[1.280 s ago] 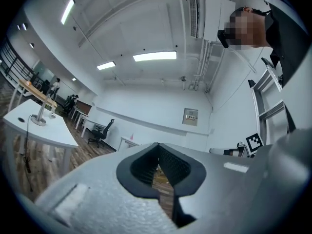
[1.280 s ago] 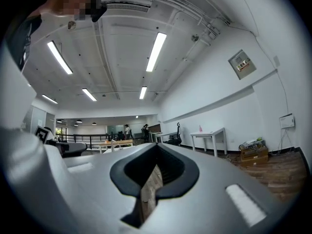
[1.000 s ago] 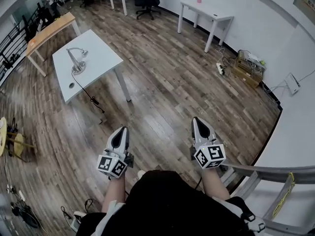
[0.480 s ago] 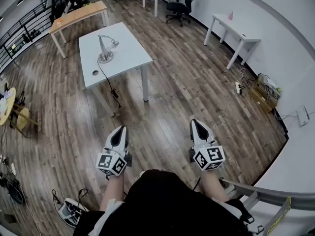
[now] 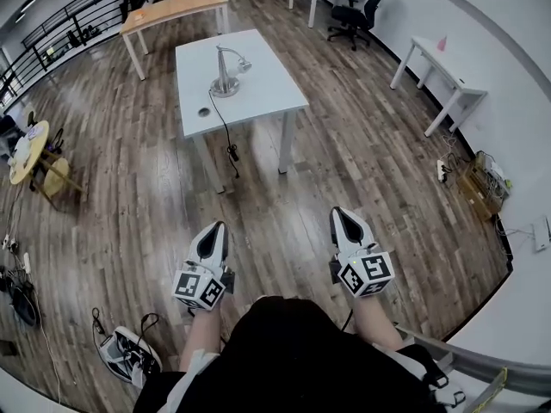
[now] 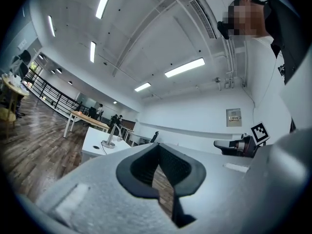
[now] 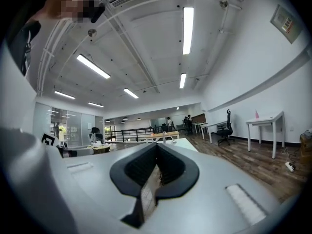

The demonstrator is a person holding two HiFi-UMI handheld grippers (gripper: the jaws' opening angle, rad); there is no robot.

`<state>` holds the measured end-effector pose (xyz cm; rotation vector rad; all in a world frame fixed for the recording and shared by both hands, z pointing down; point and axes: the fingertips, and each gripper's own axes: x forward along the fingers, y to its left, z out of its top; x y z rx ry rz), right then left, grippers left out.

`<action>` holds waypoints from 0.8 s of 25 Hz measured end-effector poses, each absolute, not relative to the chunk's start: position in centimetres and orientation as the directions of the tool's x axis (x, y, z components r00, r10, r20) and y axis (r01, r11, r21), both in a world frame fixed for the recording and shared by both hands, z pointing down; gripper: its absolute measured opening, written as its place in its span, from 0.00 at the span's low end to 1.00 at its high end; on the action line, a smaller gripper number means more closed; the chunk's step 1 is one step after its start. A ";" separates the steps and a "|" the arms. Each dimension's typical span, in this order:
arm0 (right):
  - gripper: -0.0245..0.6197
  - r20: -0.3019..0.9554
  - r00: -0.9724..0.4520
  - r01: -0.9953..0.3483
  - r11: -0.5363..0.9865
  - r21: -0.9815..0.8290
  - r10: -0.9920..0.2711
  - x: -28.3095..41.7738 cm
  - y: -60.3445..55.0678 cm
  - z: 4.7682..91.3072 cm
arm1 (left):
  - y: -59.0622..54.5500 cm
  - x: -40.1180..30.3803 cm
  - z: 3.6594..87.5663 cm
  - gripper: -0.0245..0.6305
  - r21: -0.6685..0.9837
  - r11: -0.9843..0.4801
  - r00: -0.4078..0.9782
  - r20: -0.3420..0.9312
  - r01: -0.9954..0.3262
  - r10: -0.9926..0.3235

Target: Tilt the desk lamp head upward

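Desk lamp [image 5: 225,74] stands on a white tabletop [image 5: 263,89] at the far side of the room, well apart from both grippers. Silver round base, upright stem, neck curving over to a small head on the right of the stem in the head view. The head's exact tilt is too small to read. A dark cord [image 5: 228,136] runs from the base over the near edge of the tabletop and hangs toward the wood floor [image 5: 344,170]. A round hole [image 5: 204,111] sits in the tabletop just left of the base.

Left hand-held gripper [image 5: 214,228]: jaws together, nothing between them, held low in front of the person and pointing toward the tabletop. Its own view confirms the pads [image 6: 168,165] meet, with only floor seen past them; the lamp shows small to the left of the jaws.

Right hand-held gripper [image 5: 338,214]: jaws closed and empty, alongside the left one, and roughly parallel to it. Same reading in the right gripper view.

Neither gripper touches anything. A wooden table [image 5: 176,9] stands beyond the white tabletop, and an office chair [image 5: 357,15] to the far right.
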<state>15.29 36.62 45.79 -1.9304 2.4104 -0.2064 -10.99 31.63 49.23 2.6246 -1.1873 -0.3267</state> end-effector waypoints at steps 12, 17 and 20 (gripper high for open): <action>0.04 0.087 -0.358 -0.932 0.350 -0.096 -0.930 8.9 33.0 46.3 | 31.6 -17.0 52.7 0.04 0.361 -0.525 0.540 -0.065 -0.771 -0.839; 0.04 0.097 -0.400 -0.914 0.389 -0.115 -0.912 7.5 30.7 46.7 | 30.7 -18.6 53.2 0.04 0.372 -0.480 0.501 -0.047 -0.794 -0.864; 0.04 0.071 -0.422 -0.902 0.410 -0.136 -0.904 7.3 28.9 46.9 | 29.2 -19.3 53.6 0.04 0.365 -0.435 0.462 -0.016 -0.823 -0.887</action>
